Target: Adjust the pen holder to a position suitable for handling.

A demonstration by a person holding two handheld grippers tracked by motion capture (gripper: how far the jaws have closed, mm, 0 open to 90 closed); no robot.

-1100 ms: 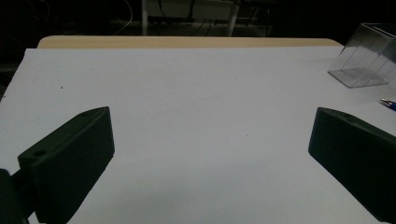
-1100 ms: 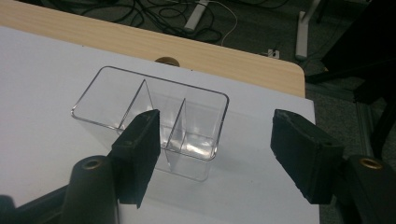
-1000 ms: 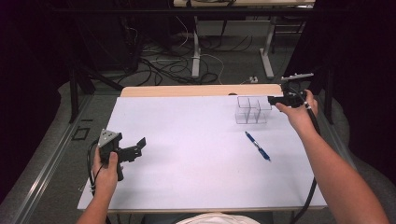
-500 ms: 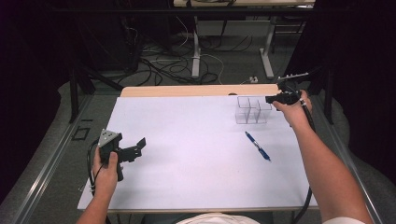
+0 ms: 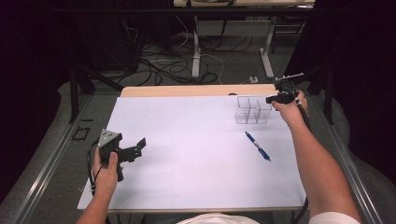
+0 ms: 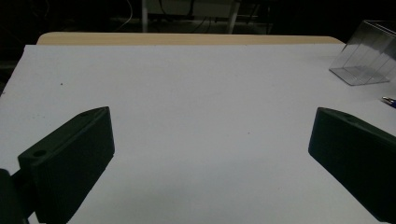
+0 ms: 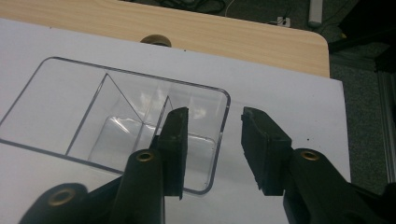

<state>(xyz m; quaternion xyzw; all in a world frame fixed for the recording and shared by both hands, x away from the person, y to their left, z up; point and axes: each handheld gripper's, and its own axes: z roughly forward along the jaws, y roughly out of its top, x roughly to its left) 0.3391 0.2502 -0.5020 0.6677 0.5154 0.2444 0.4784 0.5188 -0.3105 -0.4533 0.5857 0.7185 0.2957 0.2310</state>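
White sheeting covers the table (image 5: 187, 154), with a strip of bare wood along its far edge and a tangle of cables on the dark floor beyond. Near the far right corner stands a clear plastic organizer (image 5: 252, 110), divided into compartments, all of which look empty. A blue pen (image 5: 258, 146) lies on the sheet just in front of it, apart from the box.

In the right gripper view the right gripper (image 7: 212, 135) is partly open, its jaws straddling the end wall of the organizer (image 7: 140, 121): one jaw hangs inside the nearest compartment, the other outside the rim. Nothing is gripped yet (whether either pad touches the wall is hard to tell). The left gripper (image 5: 137, 145) hovers low over the near left of the table, jaws spread wide and empty, well apart from everything.

The risks follow from that thin, slick wall. If the jaws close off-centre or only on the rim, the plastic will probably slip out, or the light box will twist and skate across the smooth sheet. Lifting by one end could tip the organizer, since all its weight hangs to one side. Dragging it toward the person may sweep it into the pen and send that rolling.
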